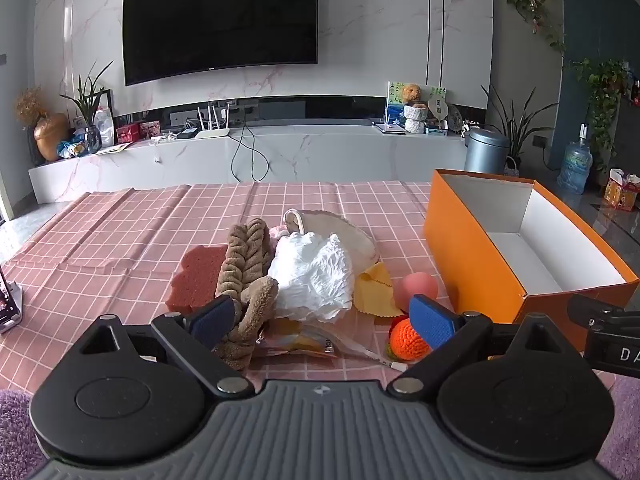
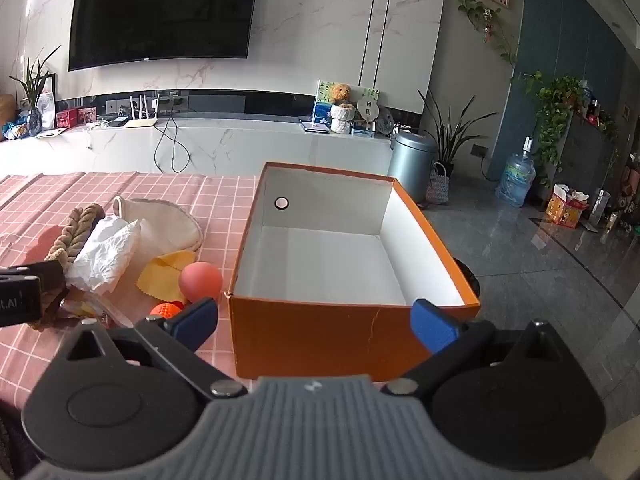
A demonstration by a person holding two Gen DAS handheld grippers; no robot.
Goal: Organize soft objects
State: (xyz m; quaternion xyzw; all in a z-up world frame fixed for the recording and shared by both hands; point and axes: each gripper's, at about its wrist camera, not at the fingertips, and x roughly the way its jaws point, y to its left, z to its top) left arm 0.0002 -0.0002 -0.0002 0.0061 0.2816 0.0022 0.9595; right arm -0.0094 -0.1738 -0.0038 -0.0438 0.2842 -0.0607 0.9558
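A pile of soft things lies on the pink checked tablecloth [image 1: 104, 240]: a brown braided plush [image 1: 244, 264], a white crumpled cloth [image 1: 312, 272], a red sponge [image 1: 198, 276], a yellow cloth [image 1: 374, 288], a pink ball [image 1: 416, 288], an orange crocheted ball [image 1: 406, 338] and a beige pouch [image 1: 340, 228]. My left gripper [image 1: 322, 322] is open just before the pile, its left finger touching the plush. An orange box [image 2: 332, 280] stands empty to the right. My right gripper [image 2: 316, 322] is open in front of the box's near wall.
A clear plastic wrapper [image 1: 312, 344] lies under the pile's near edge. A phone on a stand [image 1: 8, 304] is at the table's left edge. A TV cabinet [image 1: 280, 152] runs behind the table. A grey bin [image 2: 412, 164] and a water bottle [image 2: 516, 180] stand on the floor to the right.
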